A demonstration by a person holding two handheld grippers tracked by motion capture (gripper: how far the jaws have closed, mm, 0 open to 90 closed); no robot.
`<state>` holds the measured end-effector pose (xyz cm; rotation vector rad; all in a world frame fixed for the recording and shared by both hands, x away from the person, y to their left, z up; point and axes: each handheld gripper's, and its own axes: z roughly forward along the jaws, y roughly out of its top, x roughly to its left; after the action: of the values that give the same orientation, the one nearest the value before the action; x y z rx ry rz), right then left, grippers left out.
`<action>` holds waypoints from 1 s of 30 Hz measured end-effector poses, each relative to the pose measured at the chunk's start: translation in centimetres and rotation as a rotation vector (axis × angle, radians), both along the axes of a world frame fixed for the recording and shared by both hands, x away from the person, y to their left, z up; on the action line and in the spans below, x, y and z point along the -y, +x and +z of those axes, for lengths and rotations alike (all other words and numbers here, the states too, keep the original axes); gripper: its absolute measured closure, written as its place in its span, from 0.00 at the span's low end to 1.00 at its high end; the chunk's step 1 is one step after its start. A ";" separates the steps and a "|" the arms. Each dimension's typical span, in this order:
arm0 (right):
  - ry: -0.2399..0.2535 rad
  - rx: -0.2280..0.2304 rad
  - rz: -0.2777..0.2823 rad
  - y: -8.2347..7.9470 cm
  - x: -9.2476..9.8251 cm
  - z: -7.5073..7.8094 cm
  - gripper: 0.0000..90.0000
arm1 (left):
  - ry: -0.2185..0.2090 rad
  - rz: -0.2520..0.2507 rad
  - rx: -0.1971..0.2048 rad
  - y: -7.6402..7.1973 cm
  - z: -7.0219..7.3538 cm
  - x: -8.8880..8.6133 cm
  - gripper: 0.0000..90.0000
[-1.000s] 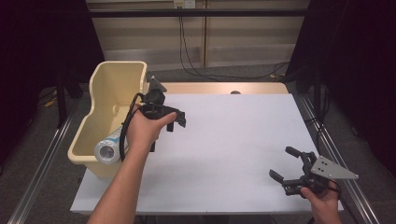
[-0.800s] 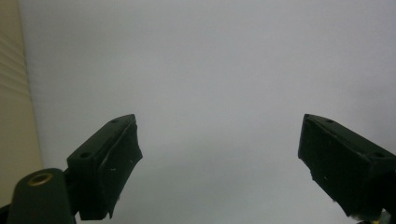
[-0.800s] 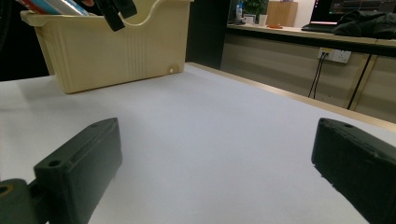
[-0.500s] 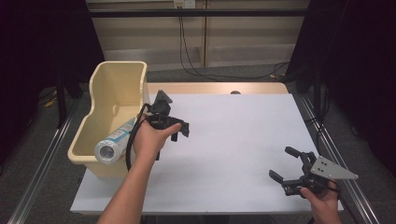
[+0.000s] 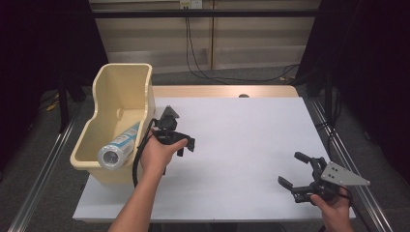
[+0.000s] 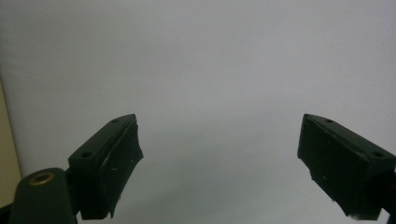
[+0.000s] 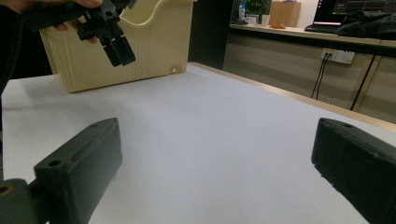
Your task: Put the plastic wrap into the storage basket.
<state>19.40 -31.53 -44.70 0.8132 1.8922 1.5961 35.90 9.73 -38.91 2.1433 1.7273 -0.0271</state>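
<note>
My left gripper (image 5: 186, 143) has come away from the bin (image 5: 123, 92), fingers apart and empty; the bottle (image 5: 118, 147) lies inside (drop looks done). Right gripper (image 5: 302, 171) open, idle on the bench (image 5: 241, 145).

Left forearm reaches in from the bottom edge and angles up to the left hand (image 5: 157, 153), which grips the left gripper (image 5: 186, 145) with its jaws spread wide, nothing between them, pointing down toward the surface. Right hand (image 5: 333, 208), low at the right, holds the right gripper (image 5: 296, 170) level, jaws likewise wide apart and bare.
</note>
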 end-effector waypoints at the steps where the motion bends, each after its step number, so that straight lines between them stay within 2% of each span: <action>1: -0.001 -0.001 0.000 0.0 0.0 0.0 0.01 | 0.002 -0.002 0.003 -0.1 -0.3 0.0 0.15; 7: -0.004 -0.001 0.002 0.0 -0.1 0.0 0.01 | 0.005 -0.012 0.004 -0.7 -1.7 -0.1 0.16; 10: -0.004 0.000 0.003 0.0 -0.1 0.0 0.01 | 0.002 -0.011 0.046 -1.2 -2.3 -0.2 0.16; 14: -0.005 -0.002 0.005 0.0 -0.1 -0.1 0.01 | -0.030 -0.007 0.164 -1.9 -2.9 -0.4 0.17; 16: -0.007 -0.003 0.005 0.0 -0.1 -0.1 0.01 | -0.030 -0.009 0.219 -2.3 -3.1 -0.5 0.16; 20: -0.004 -0.002 0.006 0.0 -0.1 -0.1 0.01 | -0.051 -0.009 0.367 -3.3 -3.3 -0.5 0.18; 23: -0.006 -0.003 0.006 0.1 -0.1 -0.1 0.01 | -0.049 -0.032 0.469 -4.0 -3.5 -0.3 0.17; 27: -0.010 -0.004 0.007 0.1 -0.1 -0.1 0.01 | -0.072 -0.030 0.546 -4.6 -4.2 -0.4 0.17; 28: -0.011 -0.004 0.007 0.0 -0.1 -0.2 0.01 | -0.093 -0.023 0.555 -4.7 -4.4 -0.5 0.17; 29: -0.010 -0.006 0.007 0.0 -0.2 -0.2 0.01 | -0.102 -0.019 0.582 -5.0 -4.6 -0.6 0.17; 30: -0.012 -0.005 0.008 0.0 -0.2 -0.2 0.01 | -0.102 -0.009 0.629 -5.3 -4.8 -0.7 0.17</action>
<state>19.44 -31.37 -44.86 0.8066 1.9092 1.5881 30.59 10.39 -43.67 1.8154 1.3114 0.4913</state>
